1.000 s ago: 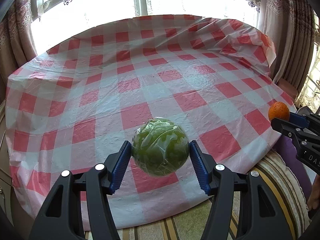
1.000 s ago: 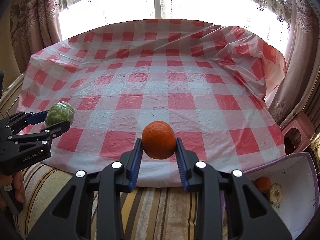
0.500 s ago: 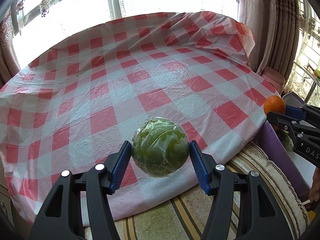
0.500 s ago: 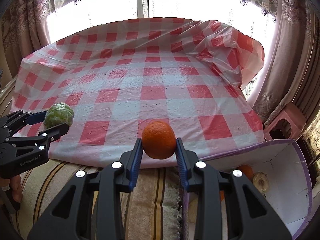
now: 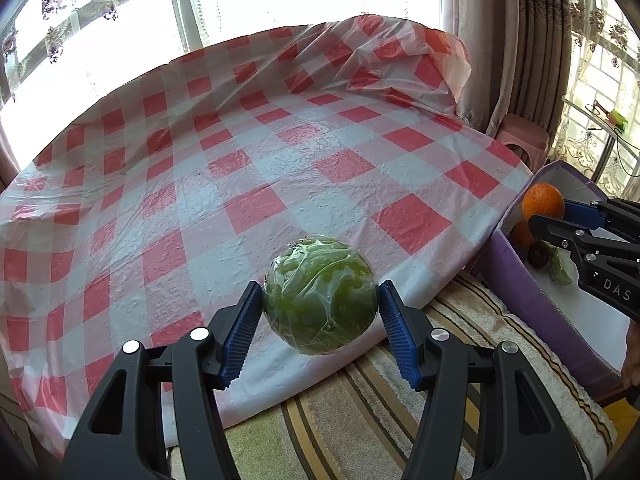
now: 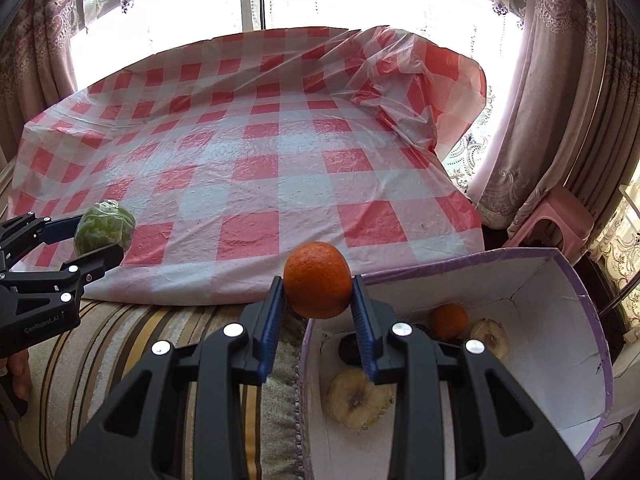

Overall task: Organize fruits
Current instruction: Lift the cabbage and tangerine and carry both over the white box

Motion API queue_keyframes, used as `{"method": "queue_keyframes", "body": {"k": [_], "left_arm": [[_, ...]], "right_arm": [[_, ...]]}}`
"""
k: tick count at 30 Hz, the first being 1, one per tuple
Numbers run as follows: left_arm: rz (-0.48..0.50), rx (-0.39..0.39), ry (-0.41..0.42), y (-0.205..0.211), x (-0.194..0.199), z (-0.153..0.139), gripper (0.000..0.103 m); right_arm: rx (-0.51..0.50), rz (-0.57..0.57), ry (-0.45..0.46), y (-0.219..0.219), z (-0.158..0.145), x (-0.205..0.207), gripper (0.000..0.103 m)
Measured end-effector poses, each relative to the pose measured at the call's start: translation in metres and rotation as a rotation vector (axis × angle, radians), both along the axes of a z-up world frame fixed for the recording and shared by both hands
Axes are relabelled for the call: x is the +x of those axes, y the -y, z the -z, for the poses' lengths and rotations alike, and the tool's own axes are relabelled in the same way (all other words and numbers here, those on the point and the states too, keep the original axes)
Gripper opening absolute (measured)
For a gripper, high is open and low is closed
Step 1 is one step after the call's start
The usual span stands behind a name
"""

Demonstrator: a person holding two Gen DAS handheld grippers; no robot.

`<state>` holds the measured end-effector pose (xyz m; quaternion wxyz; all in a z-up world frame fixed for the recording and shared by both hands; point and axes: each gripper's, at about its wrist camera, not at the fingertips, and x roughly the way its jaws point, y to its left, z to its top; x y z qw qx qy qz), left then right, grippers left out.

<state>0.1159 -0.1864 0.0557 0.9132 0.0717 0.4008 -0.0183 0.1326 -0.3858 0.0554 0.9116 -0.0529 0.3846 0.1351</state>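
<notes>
My left gripper (image 5: 320, 300) is shut on a green round fruit wrapped in clear film (image 5: 320, 294), held above the near edge of the red-and-white checked tablecloth (image 5: 248, 184). My right gripper (image 6: 318, 284) is shut on an orange (image 6: 318, 278), hanging over the left rim of a purple-edged white box (image 6: 560, 320). Inside the box lie a smaller orange (image 6: 449, 320), two pale apple-like fruits (image 6: 356, 398) and a dark fruit partly hidden by a finger. In the right wrist view the left gripper (image 6: 100, 240) holds the green fruit (image 6: 104, 230) at the left.
A striped cushion (image 6: 168, 344) runs along the table's near side under both grippers. A pink stool (image 6: 548, 224) stands beyond the box by the curtains (image 6: 560, 100). The tablecloth's far right corner is bunched up (image 6: 420, 76). A hand shows at the left edge (image 6: 16, 372).
Both grippers have moved to the right along the table's near edge with their fruits. The box has come into view, and the orange now hangs over its rim.
</notes>
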Motion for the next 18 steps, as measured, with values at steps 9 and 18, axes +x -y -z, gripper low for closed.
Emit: {"method": "queue_keyframes", "body": {"k": [9, 18], "left_arm": [[0.060, 0.014, -0.010, 0.026, 0.002, 0.003, 0.058], [0.119, 0.025, -0.021, 0.052, 0.003, 0.005, 0.058]], "right_arm": [[-0.019, 0.052, -0.010, 0.027, 0.005, -0.003, 0.033], [-0.038, 0.095, -0.017, 0.050, 0.008, -0.006, 0.033]]}}
